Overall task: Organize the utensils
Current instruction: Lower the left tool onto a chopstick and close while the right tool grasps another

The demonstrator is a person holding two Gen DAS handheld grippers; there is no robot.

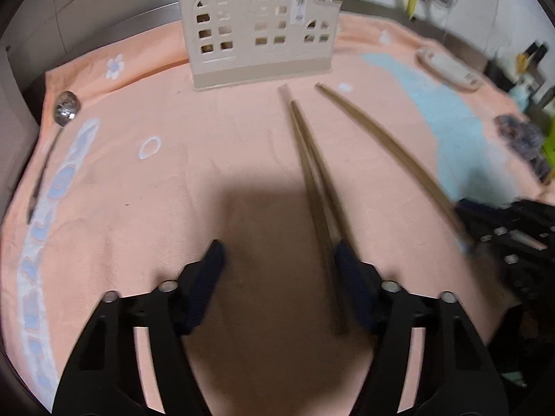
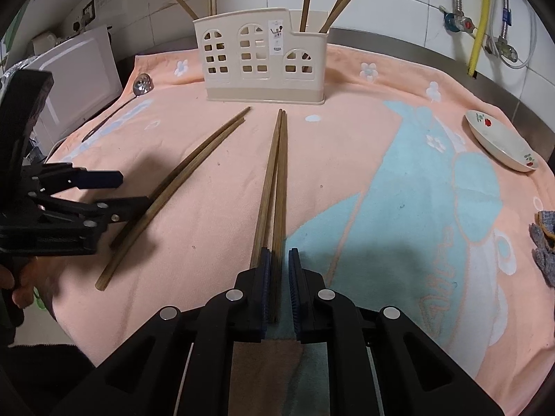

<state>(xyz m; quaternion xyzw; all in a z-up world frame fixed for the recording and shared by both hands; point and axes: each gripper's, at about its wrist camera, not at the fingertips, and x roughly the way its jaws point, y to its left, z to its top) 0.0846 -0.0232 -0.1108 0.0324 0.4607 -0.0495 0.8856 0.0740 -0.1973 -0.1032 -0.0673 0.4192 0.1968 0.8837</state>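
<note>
Two brown chopsticks (image 1: 312, 190) lie on the peach towel (image 1: 173, 190) between the jaws of my left gripper (image 1: 281, 260). They rest close to its right finger, and the left finger stands well clear, so it is open. The right wrist view shows that gripper (image 2: 133, 190) over the same pair (image 2: 180, 180). My right gripper (image 2: 279, 277) is shut on a second pair of chopsticks (image 2: 277, 180), whose tips point at the cream house-shaped holder (image 2: 263, 66). The holder (image 1: 256, 34) stands upright at the towel's far side with several chopsticks in its end compartments.
A metal ladle-like spoon (image 1: 66, 107) lies along the towel's left edge. At the right rest a white dish with red marks (image 2: 499, 142) and a grey cloth (image 2: 544, 242). A white appliance (image 2: 79, 69) stands at far left, and pipes run along the tiled wall behind.
</note>
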